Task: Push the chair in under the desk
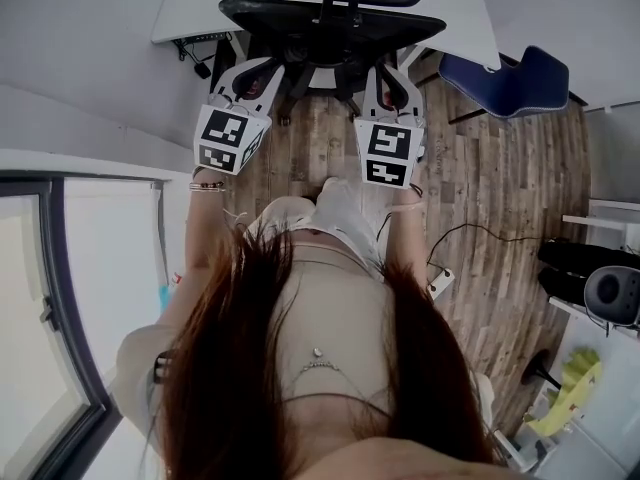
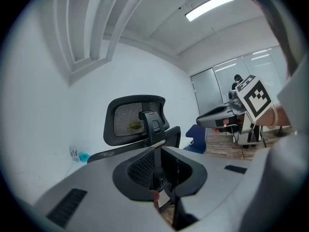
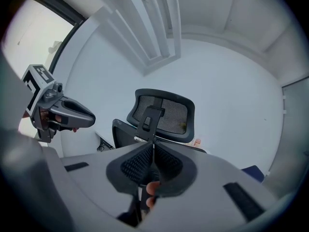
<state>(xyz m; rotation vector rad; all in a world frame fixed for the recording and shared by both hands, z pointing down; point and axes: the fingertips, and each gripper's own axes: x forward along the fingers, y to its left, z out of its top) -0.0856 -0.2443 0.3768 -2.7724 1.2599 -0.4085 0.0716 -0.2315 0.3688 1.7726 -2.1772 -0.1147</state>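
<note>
With the left claw and right claw both pinched shut on nothing just behind the black mesh office chair, whose back sits about level with the edge of the white worktop, the scene fits either a closing nudge, which would need both tips square on the backrest, or a finished push.

Bright, even ceiling strip light; fisheye edges dark, perhaps blurred.

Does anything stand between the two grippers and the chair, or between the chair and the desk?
Nothing visible does. The left gripper and right gripper face the back of the black chair directly, and no object shows between it and the white desk. A blue chair stands aside at the right.
</note>
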